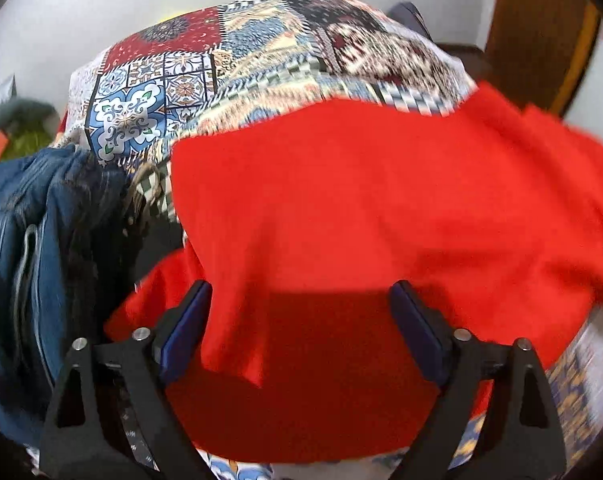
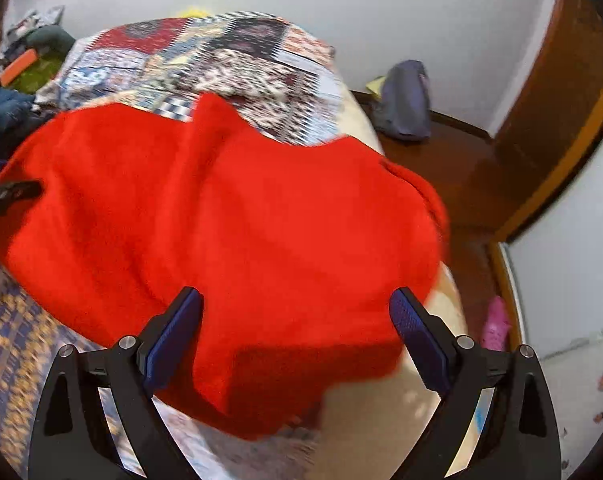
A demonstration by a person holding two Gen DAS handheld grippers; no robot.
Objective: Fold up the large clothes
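Note:
A large red garment (image 1: 361, 208) lies spread and rumpled on a bed with a patchwork cover (image 1: 221, 72). My left gripper (image 1: 301, 300) is open, its jaws wide apart over the garment's near edge, where a flap is folded over. In the right wrist view the same red garment (image 2: 229, 208) covers the bed's near right part and hangs toward the edge. My right gripper (image 2: 295, 308) is open above its near hem. The left gripper's black tip (image 2: 5, 194) shows at the far left on the cloth.
A heap of blue jeans and dark clothes (image 1: 33, 232) lies left of the red garment. The patchwork bed cover (image 2: 221, 60) lies beyond it. A grey-blue bag (image 2: 405, 100) sits on the brown floor by a wooden door (image 2: 549, 120). A pink item (image 2: 497, 324) lies on the floor.

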